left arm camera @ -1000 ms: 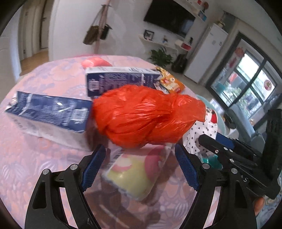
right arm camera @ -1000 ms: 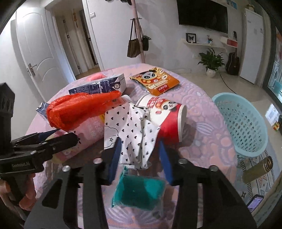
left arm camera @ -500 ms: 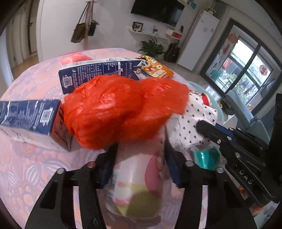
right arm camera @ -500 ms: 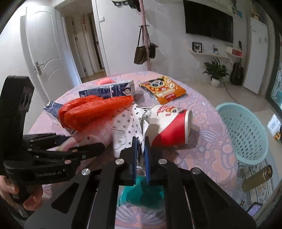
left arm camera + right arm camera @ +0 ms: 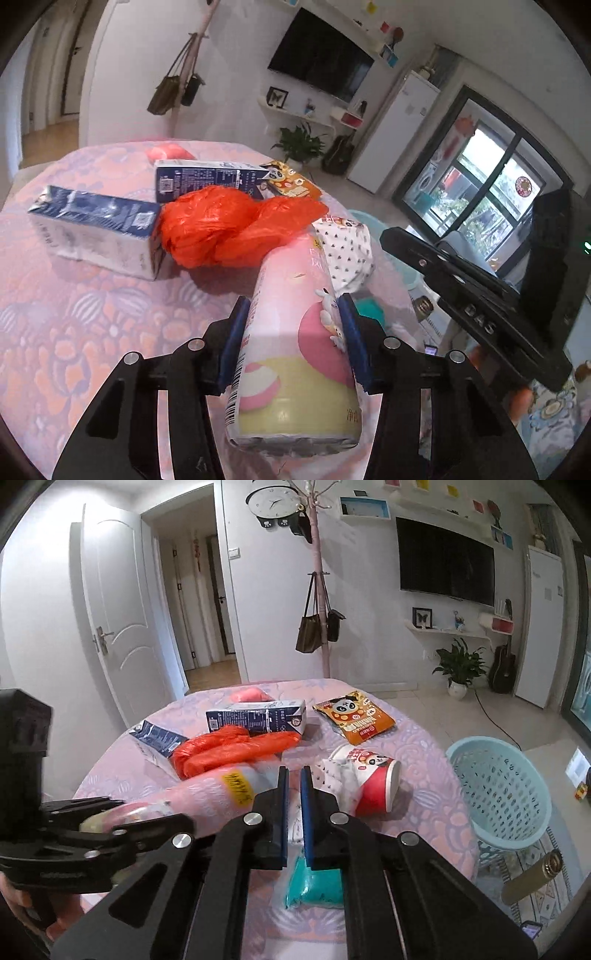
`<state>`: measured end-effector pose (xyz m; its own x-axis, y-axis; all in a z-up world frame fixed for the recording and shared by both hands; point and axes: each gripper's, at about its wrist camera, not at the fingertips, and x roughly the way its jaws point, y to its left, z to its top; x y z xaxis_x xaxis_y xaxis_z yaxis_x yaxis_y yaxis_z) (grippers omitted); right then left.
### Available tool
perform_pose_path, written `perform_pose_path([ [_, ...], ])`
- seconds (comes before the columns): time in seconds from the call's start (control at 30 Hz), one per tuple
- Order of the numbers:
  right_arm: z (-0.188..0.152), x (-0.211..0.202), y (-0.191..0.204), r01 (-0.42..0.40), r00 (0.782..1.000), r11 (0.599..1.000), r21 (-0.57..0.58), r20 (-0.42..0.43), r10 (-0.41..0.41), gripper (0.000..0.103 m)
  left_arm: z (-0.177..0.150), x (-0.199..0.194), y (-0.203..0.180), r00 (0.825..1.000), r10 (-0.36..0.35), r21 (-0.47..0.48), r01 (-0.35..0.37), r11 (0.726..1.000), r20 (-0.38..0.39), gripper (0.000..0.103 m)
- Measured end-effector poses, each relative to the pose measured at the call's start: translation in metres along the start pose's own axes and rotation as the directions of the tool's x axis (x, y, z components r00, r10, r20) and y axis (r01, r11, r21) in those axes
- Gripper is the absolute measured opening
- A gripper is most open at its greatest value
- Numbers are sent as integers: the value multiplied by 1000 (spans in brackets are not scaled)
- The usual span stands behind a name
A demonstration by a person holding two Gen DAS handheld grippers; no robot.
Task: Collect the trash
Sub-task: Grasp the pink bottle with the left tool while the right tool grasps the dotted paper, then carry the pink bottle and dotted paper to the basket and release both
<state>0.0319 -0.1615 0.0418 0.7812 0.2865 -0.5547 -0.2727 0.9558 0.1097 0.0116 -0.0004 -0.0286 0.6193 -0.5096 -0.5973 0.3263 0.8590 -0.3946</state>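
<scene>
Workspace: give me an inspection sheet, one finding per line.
Surface: round table under a pink floral cloth.
Job's things: pink pack; orange bag; two blue cartons; panda snack packet; red paper cup on its side; heart-print wrapper; teal packet; light blue basket on the floor beside the table.
Clutter: brass-coloured cylinder on the floor.
Grippers: left gripper clamps the pink pack; right gripper shut on the heart-print wrapper.
Cables: black cord across the floor.
Surroundings: door, coat stand, wall television, plant.
</scene>
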Motion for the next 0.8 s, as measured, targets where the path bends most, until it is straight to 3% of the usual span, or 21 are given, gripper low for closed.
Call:
perform_pose_path([
  [0.17,-9,-1,-18,-33,997,997,64,-68,37,10,-22,-24,3,998,59,-11,-59,998,17,47],
  [0.2,-12,0,-23,-26,996,997,77,-84,32,18,-22,-27,6,998,68,-11,-68,998,18,47],
  [0.3,-22,2,-33,25,994,996,82,-105,-17,61,-30,-33,10,996,86,-14,-85,996,13,47],
  [0.5,-18,28,-41,11,986,990,142,-165,13,62,-50,-35,24,992,121,-25,-121,992,-18,47],
  [0.63,-13,62,-49,6,967,985,175,-250,39,62,-53,-29,25,991,116,-13,-117,993,-65,47],
  [0.77,-13,83,-46,5,949,985,172,-312,50,60,-46,-21,20,992,95,-4,-95,995,-81,59],
  [0.8,-12,86,-44,3,947,986,167,-316,51,54,-45,-18,18,991,101,4,-101,995,-89,62],
])
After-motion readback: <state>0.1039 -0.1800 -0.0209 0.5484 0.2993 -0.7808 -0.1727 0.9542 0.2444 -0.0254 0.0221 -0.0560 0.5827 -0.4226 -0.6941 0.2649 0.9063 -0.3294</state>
